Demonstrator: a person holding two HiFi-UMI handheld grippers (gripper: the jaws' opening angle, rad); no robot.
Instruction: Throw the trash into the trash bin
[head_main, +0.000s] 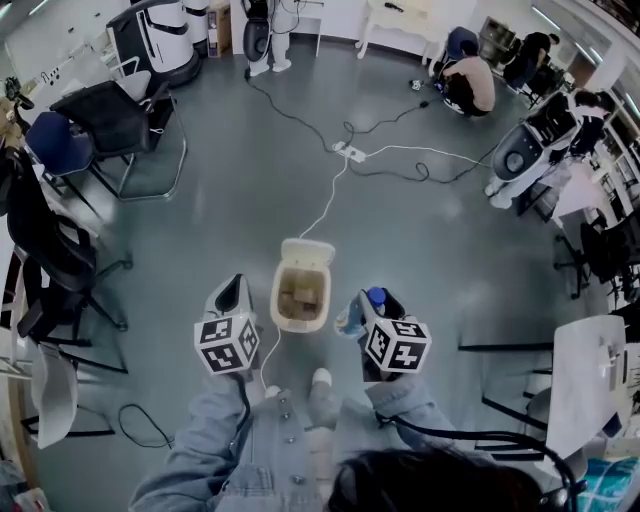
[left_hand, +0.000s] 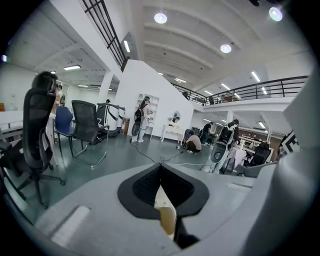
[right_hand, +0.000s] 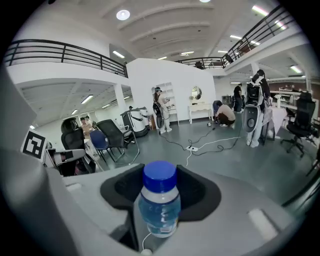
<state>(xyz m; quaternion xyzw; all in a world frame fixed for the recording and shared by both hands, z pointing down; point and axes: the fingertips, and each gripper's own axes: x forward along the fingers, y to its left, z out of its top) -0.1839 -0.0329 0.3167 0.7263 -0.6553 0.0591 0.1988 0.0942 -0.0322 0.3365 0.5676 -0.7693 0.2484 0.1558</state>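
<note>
A cream trash bin (head_main: 278, 300) stands on the grey floor with its lid flipped open at the far side and brownish trash inside. A sliver of the trash bin (left_hand: 167, 212) shows through the gap below the left jaws. My left gripper (head_main: 234, 292) hangs just left of the bin; in the left gripper view the left gripper (left_hand: 161, 167) has its dark pads meeting at the tips with nothing between them. My right gripper (head_main: 372, 302) is just right of the bin, shut on a clear water bottle (right_hand: 160, 206) with a blue cap; that bottle (head_main: 354, 318) lies beside the bin's right rim.
A white cable (head_main: 328, 205) runs from a power strip (head_main: 350, 152) to the bin. Black office chairs (head_main: 120, 115) stand at the left, a white robot (head_main: 520, 150) and a table (head_main: 590, 385) at the right. A person (head_main: 468, 80) crouches far back.
</note>
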